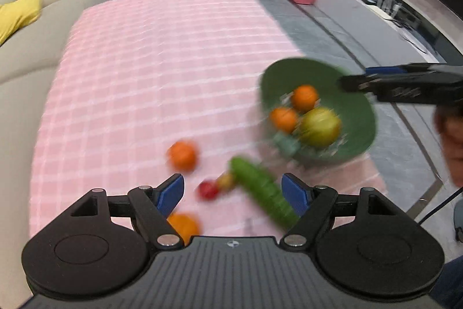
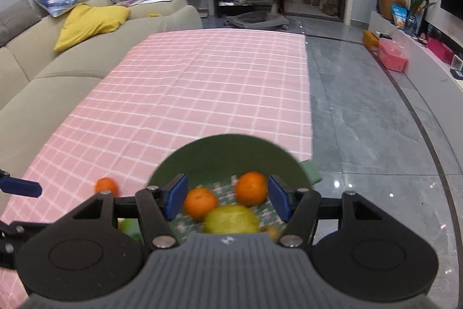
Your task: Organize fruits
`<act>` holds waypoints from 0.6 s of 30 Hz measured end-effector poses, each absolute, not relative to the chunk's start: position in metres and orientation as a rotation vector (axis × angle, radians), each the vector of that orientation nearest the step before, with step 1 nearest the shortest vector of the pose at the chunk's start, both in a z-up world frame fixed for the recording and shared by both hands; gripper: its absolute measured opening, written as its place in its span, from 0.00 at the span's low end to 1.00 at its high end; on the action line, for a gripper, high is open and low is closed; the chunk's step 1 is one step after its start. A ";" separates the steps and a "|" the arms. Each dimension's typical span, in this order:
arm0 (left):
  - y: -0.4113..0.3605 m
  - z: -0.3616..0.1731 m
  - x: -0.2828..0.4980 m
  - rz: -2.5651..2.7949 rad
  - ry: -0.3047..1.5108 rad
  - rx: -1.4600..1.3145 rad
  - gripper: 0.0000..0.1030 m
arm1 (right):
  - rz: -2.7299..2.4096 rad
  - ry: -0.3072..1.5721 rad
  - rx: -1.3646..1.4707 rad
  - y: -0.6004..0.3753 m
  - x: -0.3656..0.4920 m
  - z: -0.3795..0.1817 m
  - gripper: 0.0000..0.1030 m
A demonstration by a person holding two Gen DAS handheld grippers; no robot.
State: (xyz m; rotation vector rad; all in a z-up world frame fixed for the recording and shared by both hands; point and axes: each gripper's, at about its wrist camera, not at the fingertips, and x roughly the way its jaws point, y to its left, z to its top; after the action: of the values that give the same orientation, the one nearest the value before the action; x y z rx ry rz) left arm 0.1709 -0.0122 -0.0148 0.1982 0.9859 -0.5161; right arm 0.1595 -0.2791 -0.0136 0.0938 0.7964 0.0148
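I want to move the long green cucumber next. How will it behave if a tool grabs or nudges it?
The cucumber looks long and round-sided, so a sideways nudge would probably roll it across the pink cloth. It appears stiff, so it should lift without drooping. Gripped near one end, it may tilt; a hold near the middle seems safer.

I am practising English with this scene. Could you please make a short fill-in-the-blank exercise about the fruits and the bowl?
1. The round green bowl holds ___ oranges and one yellow-green apple.
2. The tablecloth is checked white and ___.
3. The long green cucumber lies ___ the bowl.

Missing words: two; pink; outside
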 end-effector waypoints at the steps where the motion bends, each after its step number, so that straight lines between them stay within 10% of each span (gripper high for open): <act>1: -0.002 -0.019 0.165 -0.499 0.991 0.187 0.87 | 0.018 0.793 0.093 -0.273 0.154 -0.013 0.57; 18: 0.074 -0.066 0.128 -0.401 0.944 0.038 0.87 | 0.081 0.899 0.107 -0.172 0.095 -0.066 0.57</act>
State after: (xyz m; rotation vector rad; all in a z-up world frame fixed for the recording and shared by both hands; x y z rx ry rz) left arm 0.1282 0.0737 -0.0656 0.0381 0.9443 -0.4009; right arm 0.0948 -0.1717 -0.0663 0.1073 0.8986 0.0810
